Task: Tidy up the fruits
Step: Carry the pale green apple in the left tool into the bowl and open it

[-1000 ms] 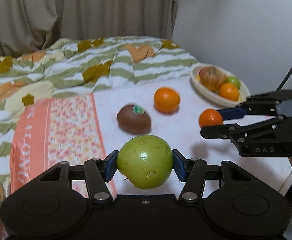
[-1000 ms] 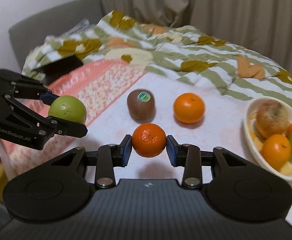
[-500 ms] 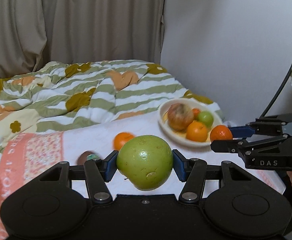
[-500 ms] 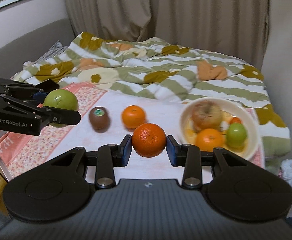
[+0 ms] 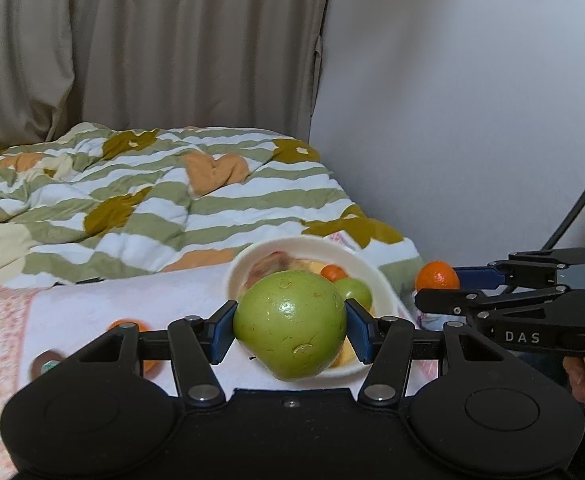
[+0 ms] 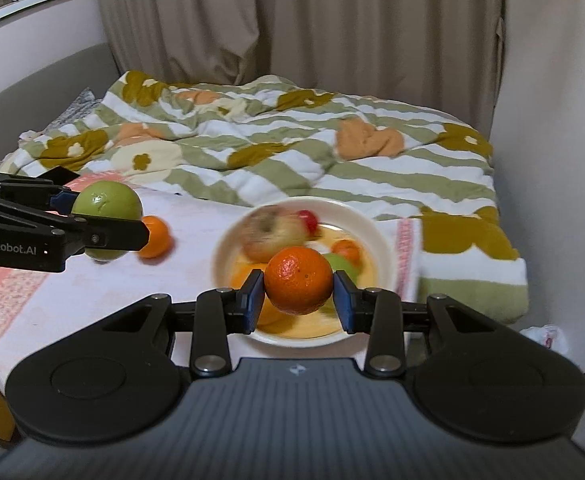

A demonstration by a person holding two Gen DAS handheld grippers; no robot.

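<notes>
The left gripper (image 5: 290, 326) pinches a green apple (image 5: 290, 324) between its two blue pads, one pressed on each side of the fruit. The right gripper (image 6: 298, 286) clamps a tangerine (image 6: 298, 280) the same way. Both fruits hang in the air above the near part of a cream bowl (image 6: 384, 240), which sits on a white and pink cloth (image 6: 196, 224) near the right edge of the bed. From the left wrist, the right gripper (image 5: 438, 284) is just right of the bowl (image 5: 252, 256), with a white wall (image 5: 472, 120) close behind it. The bed ends shortly past the bowl's right rim. A rumpled striped quilt (image 6: 292, 152) rises behind the bowl, and open cloth lies to its left.

The apple is smooth and shiny, pale green, with a few small dents and marks on its skin. The tangerine is bright orange with a pitted peel. The bowl, blurred in both views, already holds a large reddish-brown fruit (image 6: 268, 232), a small green one (image 5: 352, 292), small orange ones and something red. An orange (image 6: 154, 236) lies on the cloth left of the bowl, and a brown fruit (image 5: 44, 362) with a sticker shows partly behind the left gripper's arm.
</notes>
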